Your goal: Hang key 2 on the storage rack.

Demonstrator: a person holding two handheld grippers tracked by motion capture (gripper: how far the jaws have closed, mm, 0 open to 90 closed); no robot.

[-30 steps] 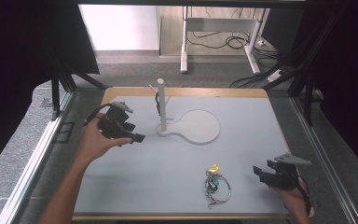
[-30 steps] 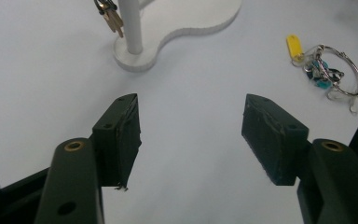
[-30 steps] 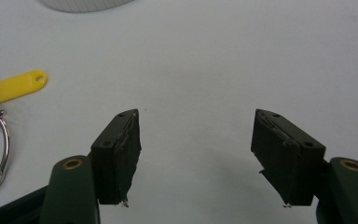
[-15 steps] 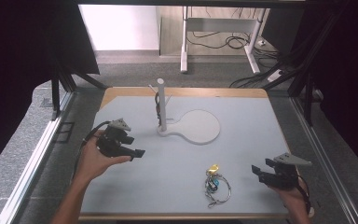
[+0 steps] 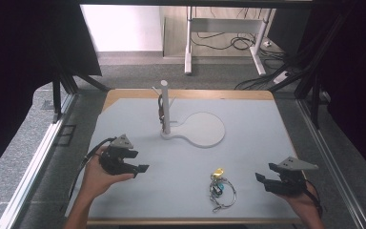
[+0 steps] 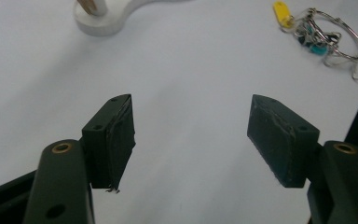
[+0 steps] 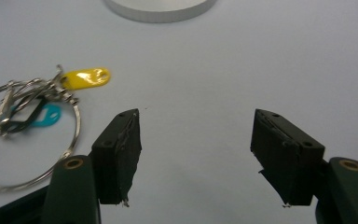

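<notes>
The bunch of keys on thin wire rings, with a yellow plastic tag and a teal one (image 5: 218,185), lay flat on the pale grey bench (image 5: 248,157) near its front edge, a little right of the middle. In the right gripper view I saw the same bunch (image 7: 32,119) off to the left of the jaws, yellow tag farthest from me, nothing touching it.

My right claw (image 5: 262,180) sat near the front right corner of the bench, just right of the keys and apart from them, jaws pointing toward the bunch. Its jaws stood wide apart with only bare bench between them (image 7: 196,154); it held nothing.

My left claw (image 5: 140,171) was over the front left part of the bench, well apart from the keys. Its jaws had just been opening and stood at their widest, with nothing between them (image 6: 191,140). In the left gripper view the keys (image 6: 324,35) lay far off at the upper right.

Farther back, around the middle of the bench, stood the white stand with a round flat base and an upright post (image 5: 198,129); a dark item hung on the post (image 5: 161,107), too small for me to make out. The bench's wooden rim (image 5: 190,94) showed along its back edge.
</notes>
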